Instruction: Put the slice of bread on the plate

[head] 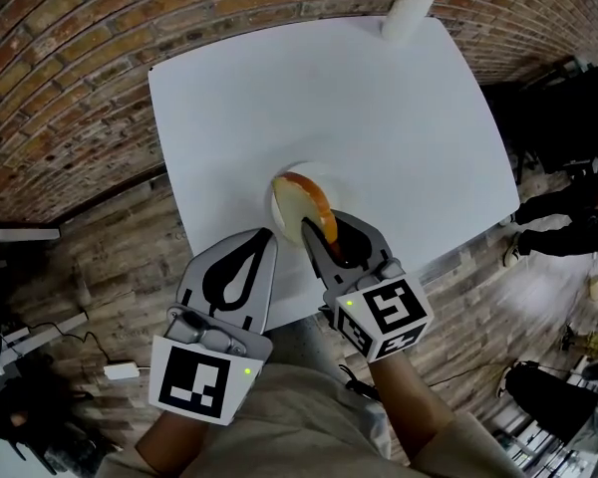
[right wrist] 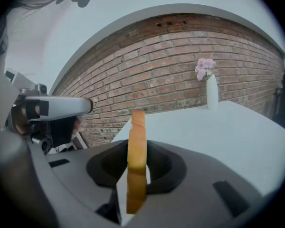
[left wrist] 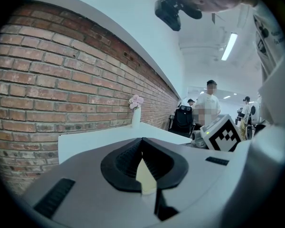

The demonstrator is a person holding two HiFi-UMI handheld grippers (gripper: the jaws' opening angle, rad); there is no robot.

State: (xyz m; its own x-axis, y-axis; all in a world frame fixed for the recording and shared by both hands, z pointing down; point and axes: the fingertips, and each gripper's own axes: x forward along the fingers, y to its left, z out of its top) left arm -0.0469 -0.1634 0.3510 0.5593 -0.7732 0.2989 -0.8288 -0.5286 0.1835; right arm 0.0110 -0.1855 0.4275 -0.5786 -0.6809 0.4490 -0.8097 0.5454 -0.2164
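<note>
Right gripper [head: 316,231] jaws part-closed, pinching the slice of bread [head: 305,205] by its lower end; its own view shows the slice standing on edge, crust up, between the pads. Slice sits over the plate [head: 325,171], near the table's [head: 369,98] near edge. Plate is white on white and its rim is faint, so contact between bread and plate cannot be told. Left gripper [head: 268,237] just beside it on the left, jaws together, nothing held, body overhanging the near edge. Wide bare tabletop beyond the plate. Vase [head: 407,14] with pink flowers at the far right corner, well apart. Brick wall runs behind the far and left edges.
</note>
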